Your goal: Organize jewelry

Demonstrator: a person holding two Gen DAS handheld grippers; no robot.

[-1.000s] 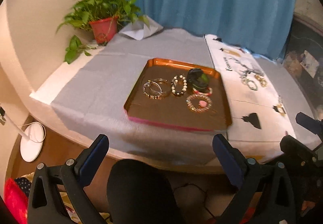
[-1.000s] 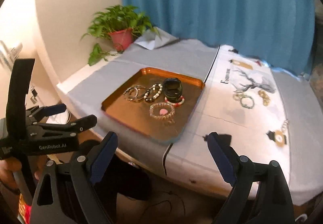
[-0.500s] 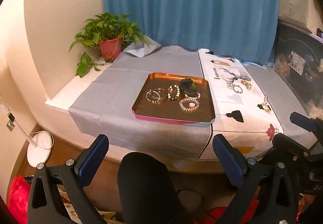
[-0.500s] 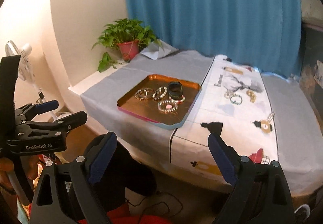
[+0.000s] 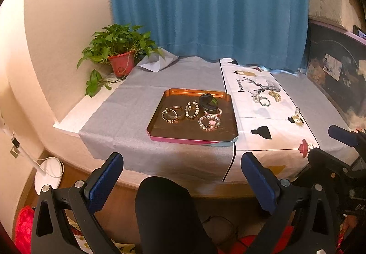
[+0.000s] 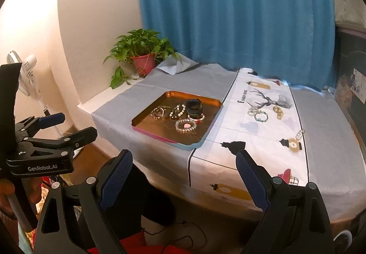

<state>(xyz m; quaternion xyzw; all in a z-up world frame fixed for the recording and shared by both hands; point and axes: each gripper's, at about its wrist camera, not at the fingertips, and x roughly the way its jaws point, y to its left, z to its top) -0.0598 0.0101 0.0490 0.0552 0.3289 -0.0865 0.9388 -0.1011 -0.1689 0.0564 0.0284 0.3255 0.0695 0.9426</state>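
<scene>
Jewelry on a cloth-covered table (image 5: 128,112), seen from both wrist cameras. Near the table's middle sits a copper tray (image 5: 183,132) holding several bracelets: a metal bangle cluster (image 5: 172,114) at left, a black-and-white bead bracelet (image 5: 191,109) beside it, a dark band (image 5: 207,101) at the far right resting partly on a red-and-white bracelet (image 5: 214,112), and a clear bead bracelet (image 5: 209,122) with a pink charm nearest the viewer. To the right of the tray, on the white printed runner (image 5: 270,121), pieces lie loose: two small rings of beads (image 5: 260,100) side by side, a gold bead bracelet (image 5: 274,95) just beyond them, and a small chain-like piece (image 5: 297,111) nearer the right edge.

Left gripper (image 5: 180,179) and right gripper (image 6: 183,175) both hang off the near edge of the table, jaws spread wide, nothing between them, well apart from every piece. A potted plant (image 5: 119,52) stands at the far left corner.

Judged progress: roughly half done. The tray is stocked; the runner pieces appear to remain to be gathered, and no pick-up is under way.
</scene>
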